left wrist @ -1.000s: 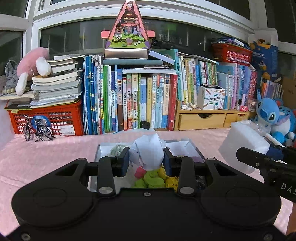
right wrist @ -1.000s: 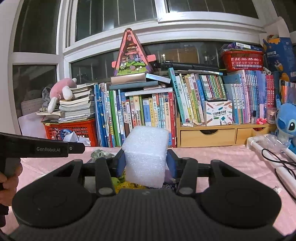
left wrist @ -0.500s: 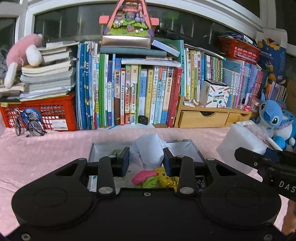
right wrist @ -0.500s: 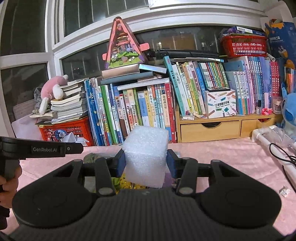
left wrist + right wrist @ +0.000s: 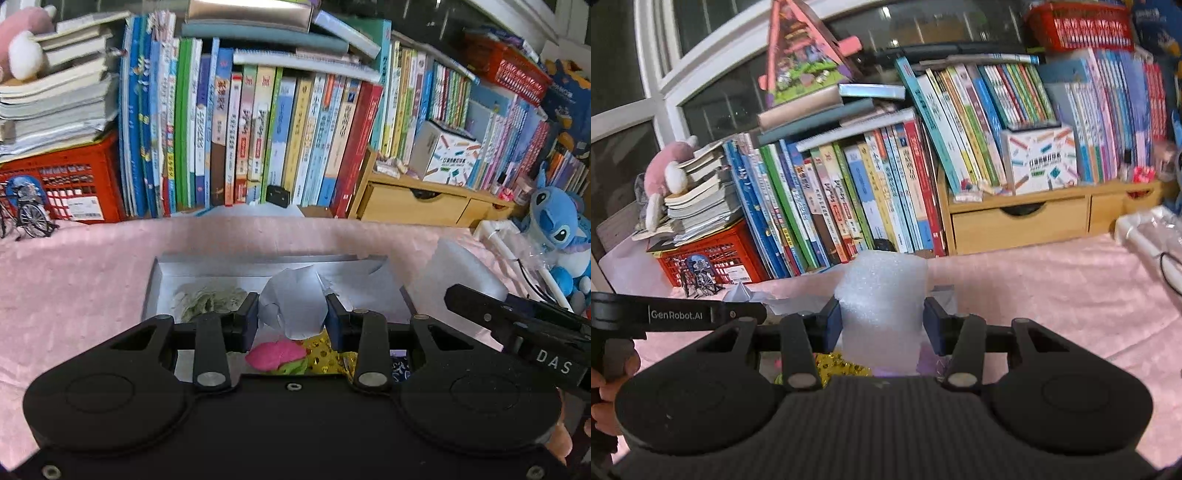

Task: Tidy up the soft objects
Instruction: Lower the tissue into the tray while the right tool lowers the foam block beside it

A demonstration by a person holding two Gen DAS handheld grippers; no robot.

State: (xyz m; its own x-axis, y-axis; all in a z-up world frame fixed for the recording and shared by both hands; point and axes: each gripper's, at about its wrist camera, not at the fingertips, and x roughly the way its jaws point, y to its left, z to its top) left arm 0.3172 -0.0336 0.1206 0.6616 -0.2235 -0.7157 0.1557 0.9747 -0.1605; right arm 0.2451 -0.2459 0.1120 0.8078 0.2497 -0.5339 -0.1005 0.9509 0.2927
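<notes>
Crumpled white paper sits clamped between the blue pads of the left gripper, at the centre of the left wrist view, held over a shallow grey tray that lies on the pink cloth. The paper hangs above the tray's middle, probably because that is where the soft things are being gathered: a pale green tuft already lies in the tray's upper left part, and a pink piece and a yellow spotted piece show just below the pads, at the tray's near end. Whether the paper touches anything under it I cannot tell.

White foam block fills the centre of the right wrist view, squeezed upright between the pads of the right gripper; its sides look slightly pinched, which suits a light, springy thing that needs a firm hold to stay put. The same block shows at the right edge of the left wrist view, beside the tray's right rim. Both tools tilt downward toward the tray, so the step in hand looks like bringing two items to the same container at once. The tray's free space is toward its far half, so that seems the likelier spot for the bulky foam. Books and a red crate stand well behind, apart from the work.
</notes>
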